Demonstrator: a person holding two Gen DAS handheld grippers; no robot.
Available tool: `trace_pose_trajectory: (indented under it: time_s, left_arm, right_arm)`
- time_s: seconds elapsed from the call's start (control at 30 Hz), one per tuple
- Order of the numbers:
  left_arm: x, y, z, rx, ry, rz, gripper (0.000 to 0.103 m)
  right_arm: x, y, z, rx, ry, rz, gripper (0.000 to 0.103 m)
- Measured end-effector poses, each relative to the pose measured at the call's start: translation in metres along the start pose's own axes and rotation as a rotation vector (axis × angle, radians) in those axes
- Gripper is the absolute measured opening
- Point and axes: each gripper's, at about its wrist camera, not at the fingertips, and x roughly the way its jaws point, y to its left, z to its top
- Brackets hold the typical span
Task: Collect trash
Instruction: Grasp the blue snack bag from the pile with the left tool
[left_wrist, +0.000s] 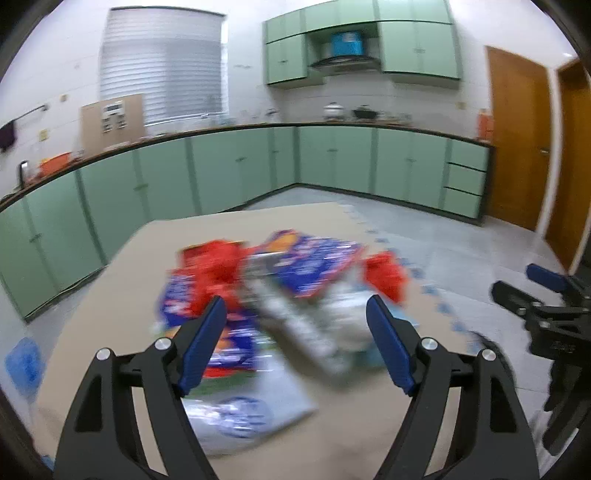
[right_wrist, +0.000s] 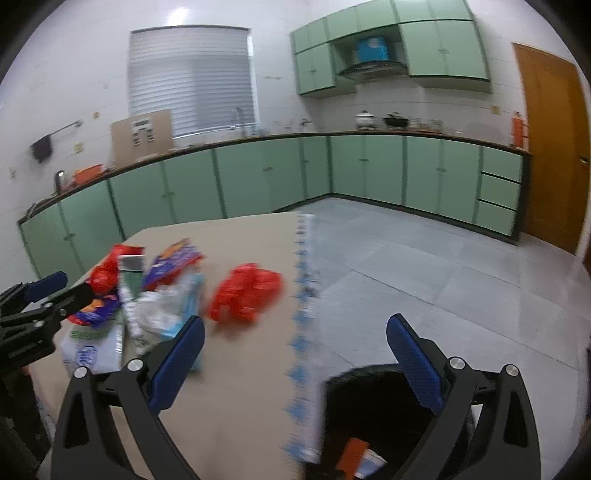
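Motion blur smears the heap of wrappers (left_wrist: 266, 295) on my table (left_wrist: 110, 295), so no print is readable, and the black bin (right_wrist: 373, 410) is cut off by the frame's lower edge. My left gripper (left_wrist: 295, 325) hangs over the heap, fingers spread wide and holding nothing. My right gripper (right_wrist: 295, 343), equally spread and empty, straddles the table's right edge above the bin. A crumpled red wrapper (right_wrist: 245, 293) lies apart from the heap, nearer that edge. The trash is red, blue and silver packaging, piled toward the table's left side.
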Motion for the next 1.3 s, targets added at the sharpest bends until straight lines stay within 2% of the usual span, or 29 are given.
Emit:
trace_pose_trajectory:
  time_s: [0.1,0.2,0.43,0.47,0.6,0.67,0.77,0.93,1.1,1.3]
  left_arm:
    - [0.006,0.026,-0.004,-0.026,0.022,0.049,0.077]
    - [0.015,0.047,-0.013,-0.062,0.065,0.068,0.077]
    - [0.035,0.069,-0.029,-0.13,0.128,0.037,0.075]
    - [0.037,0.07,-0.03,-0.137,0.133,0.029,0.072]
    - [0.044,0.071,-0.029,-0.146,0.139,-0.002,0.051]
    - [0.044,0.07,-0.031,-0.141,0.133,-0.006,0.031]
    - [0.045,0.072,-0.031,-0.146,0.133,-0.001,0.009]
    - [0.035,0.076,-0.029,-0.163,0.098,0.013,0.0]
    - [0.014,0.082,-0.016,-0.179,0.032,0.031,0.0]
    - [-0.006,0.092,-0.004,-0.182,-0.018,0.088,0.0]
  right_arm:
    - [0.01,0.026,0.003,-0.023,-0.003,0.033,0.097]
    - [0.021,0.047,0.007,-0.046,-0.001,0.063,0.097]
    - [0.039,0.071,0.006,-0.07,0.02,0.083,0.097]
    - [0.04,0.072,0.006,-0.073,0.023,0.083,0.097]
    - [0.045,0.075,0.003,-0.084,0.036,0.083,0.097]
    - [0.047,0.075,0.004,-0.089,0.04,0.082,0.097]
    - [0.05,0.077,0.004,-0.093,0.044,0.086,0.097]
    - [0.054,0.083,0.008,-0.1,0.037,0.095,0.097]
    - [0.057,0.088,0.016,-0.094,0.025,0.108,0.097]
    - [0.06,0.109,0.025,-0.11,-0.001,0.153,0.097]
